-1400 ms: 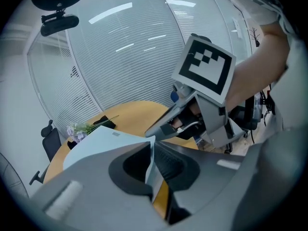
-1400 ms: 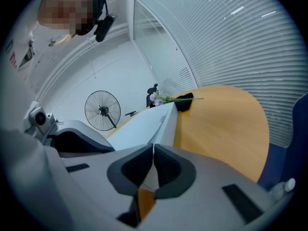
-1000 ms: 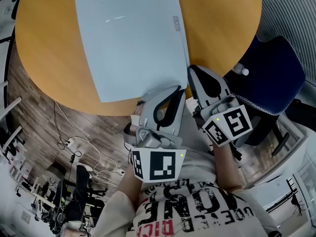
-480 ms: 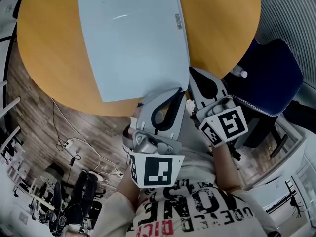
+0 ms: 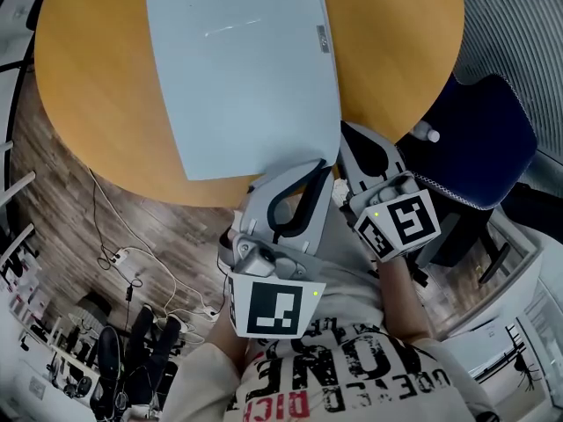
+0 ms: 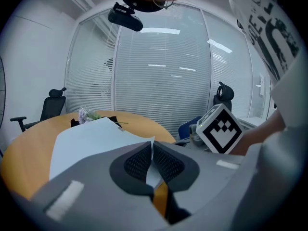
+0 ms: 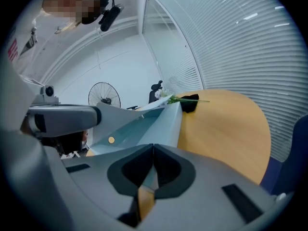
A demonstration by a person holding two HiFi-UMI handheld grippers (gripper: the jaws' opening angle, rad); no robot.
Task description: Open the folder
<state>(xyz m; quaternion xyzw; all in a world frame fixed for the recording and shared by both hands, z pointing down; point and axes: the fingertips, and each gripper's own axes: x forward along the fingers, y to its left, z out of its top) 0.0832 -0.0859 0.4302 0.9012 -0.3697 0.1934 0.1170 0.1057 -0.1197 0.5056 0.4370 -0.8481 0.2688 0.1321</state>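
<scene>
Left gripper [image 5: 314, 163], right gripper [image 5: 345, 130] — angled downward; both pinch the folder [image 5: 246, 69].

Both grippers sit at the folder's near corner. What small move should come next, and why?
Probably raise the left gripper a little and swing the top cover up and away. Its jaws are shut on that cover, while the right gripper is shut on the lower leaf at the table edge. The right gripper view shows only a narrow wedge of gap between the two leaves.
</scene>
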